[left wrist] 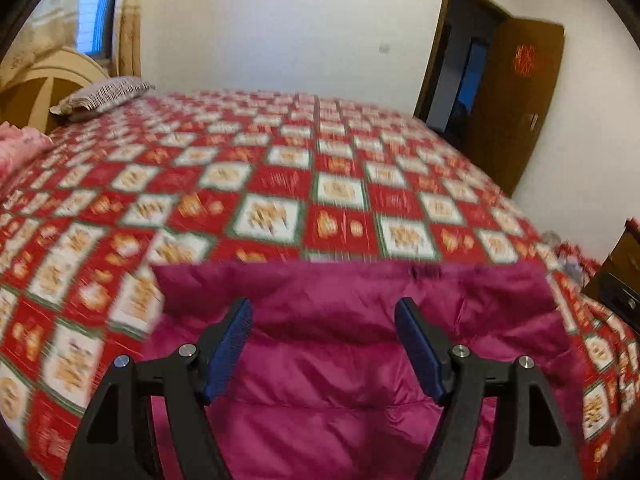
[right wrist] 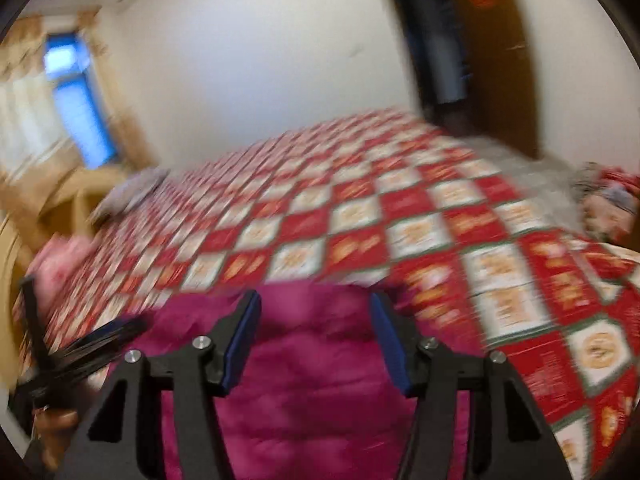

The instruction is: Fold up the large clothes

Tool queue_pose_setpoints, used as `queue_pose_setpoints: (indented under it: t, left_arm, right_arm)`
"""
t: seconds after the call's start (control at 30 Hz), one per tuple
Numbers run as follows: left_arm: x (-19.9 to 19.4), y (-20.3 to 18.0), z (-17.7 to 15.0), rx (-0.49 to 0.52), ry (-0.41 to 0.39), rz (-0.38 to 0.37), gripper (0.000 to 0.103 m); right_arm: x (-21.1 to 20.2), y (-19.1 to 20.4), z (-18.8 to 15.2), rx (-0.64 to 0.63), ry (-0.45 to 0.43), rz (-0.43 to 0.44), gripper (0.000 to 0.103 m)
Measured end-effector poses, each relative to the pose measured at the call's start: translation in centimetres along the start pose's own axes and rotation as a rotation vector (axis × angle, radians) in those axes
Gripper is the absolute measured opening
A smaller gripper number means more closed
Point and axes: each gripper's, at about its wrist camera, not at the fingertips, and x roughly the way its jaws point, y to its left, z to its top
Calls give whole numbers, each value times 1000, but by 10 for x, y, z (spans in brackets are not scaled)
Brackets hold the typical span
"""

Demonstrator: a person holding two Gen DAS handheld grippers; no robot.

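Magenta padded coat (left wrist: 360,360) lies flat near the front edge of the bed (left wrist: 280,184), on the red checked cover. Left gripper (left wrist: 324,312) hangs above it, fingers spread, holding nothing. Right gripper (right wrist: 314,304) likewise spread wide over the coat, nothing between its fingers. Looks like a between-folds step; the next move likely calls for lowering onto a coat edge and pinching. Pillow (left wrist: 102,96) sits far off by the headboard; open door (left wrist: 516,96) is behind. Nothing blocks. Right view is blurred.
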Motion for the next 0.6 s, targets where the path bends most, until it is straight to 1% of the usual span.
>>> queue_pose_setpoints:
  t: [0.03,0.1,0.17,0.2,0.27,0.3,0.33,0.37,0.4,0.5,0.53,0.6]
  left_arm:
    - [6,-3,-5,7,10,10,74]
    - [26,-3,-18,11,58,42,74]
    - [36,5,-27,-15,78,38,74]
    - [38,8,-28,-24,74,29,75]
    - [41,11,-30,-36,72,15,77]
    - [43,12,-30,-41,77,12,77]
    - [45,11,-31,-41,80,11,78]
    - [47,10,-32,-38,84,13,78]
    - [47,9,-32,-34,87,16,79]
    - [47,9,-33,-30,90,14,79]
    - [49,9,-34,-31,90,12,79]
    - [50,8,-33,-27,93,15,80]
  right_arm:
    - [11,11,-6,-30,37,13,50]
    - [30,18,-18,-46,80,40,49]
    - [60,15,-27,-37,145,63,47]
    - [70,10,-31,-29,174,69,45]
    - [91,2,-39,-24,226,60,39]
    - [92,-1,-41,-26,230,53,34]
    - [94,-6,-42,-25,232,47,25]
    - [93,-10,-42,-26,226,28,19]
    - [90,-15,-40,-32,219,2,9]
    - [83,-50,-32,-62,176,-171,8]
    - [83,-71,-31,-49,181,-235,7]
    - [79,-107,-32,39,196,-271,7]
